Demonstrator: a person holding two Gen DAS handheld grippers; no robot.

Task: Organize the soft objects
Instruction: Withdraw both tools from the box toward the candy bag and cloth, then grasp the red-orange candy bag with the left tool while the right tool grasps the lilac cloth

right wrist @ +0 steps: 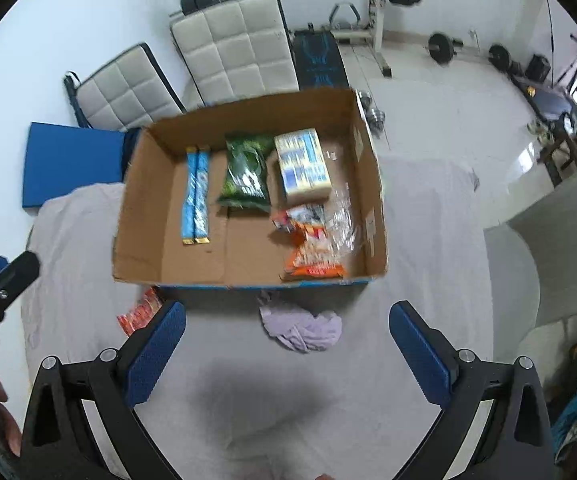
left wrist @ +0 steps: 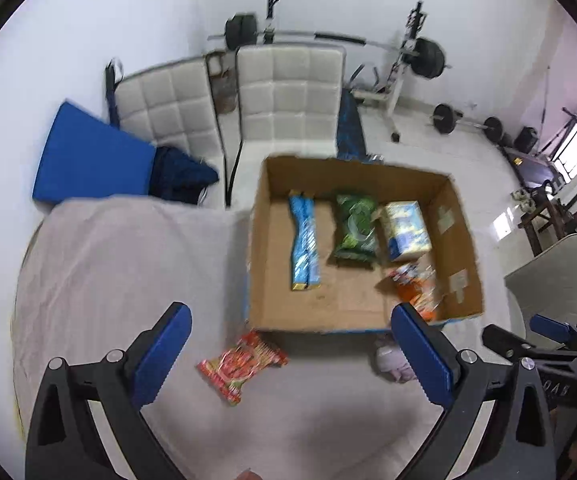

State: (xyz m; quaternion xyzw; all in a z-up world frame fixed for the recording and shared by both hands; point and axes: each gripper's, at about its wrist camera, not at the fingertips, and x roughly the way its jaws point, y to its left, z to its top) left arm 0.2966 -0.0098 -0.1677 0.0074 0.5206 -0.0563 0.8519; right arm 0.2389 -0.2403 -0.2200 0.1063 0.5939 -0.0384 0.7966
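An open cardboard box (left wrist: 462, 240) (right wrist: 140, 208) stands on a table covered with a grey cloth. Inside lie a blue packet (left wrist: 304, 248) (right wrist: 197, 200), a green bag (left wrist: 354, 228) (right wrist: 246, 172), a pale blue-and-white pack (left wrist: 406, 230) (right wrist: 302, 162) and an orange snack bag (left wrist: 416, 288) (right wrist: 314, 248). A red snack packet (left wrist: 242, 364) (right wrist: 140, 314) lies in front of the box. A crumpled lilac cloth (right wrist: 302, 328) (left wrist: 392, 360) lies beside it. My left gripper (left wrist: 290, 354) is open and empty above the red packet. My right gripper (right wrist: 288, 352) is open and empty above the lilac cloth.
Two white quilted cushions (left wrist: 288, 96) (right wrist: 236, 46) and a blue mat (left wrist: 88, 160) (right wrist: 68, 160) lean at the wall behind the table. A barbell rack (left wrist: 408, 52) and weights stand behind. A white chair (right wrist: 548, 248) is at the right.
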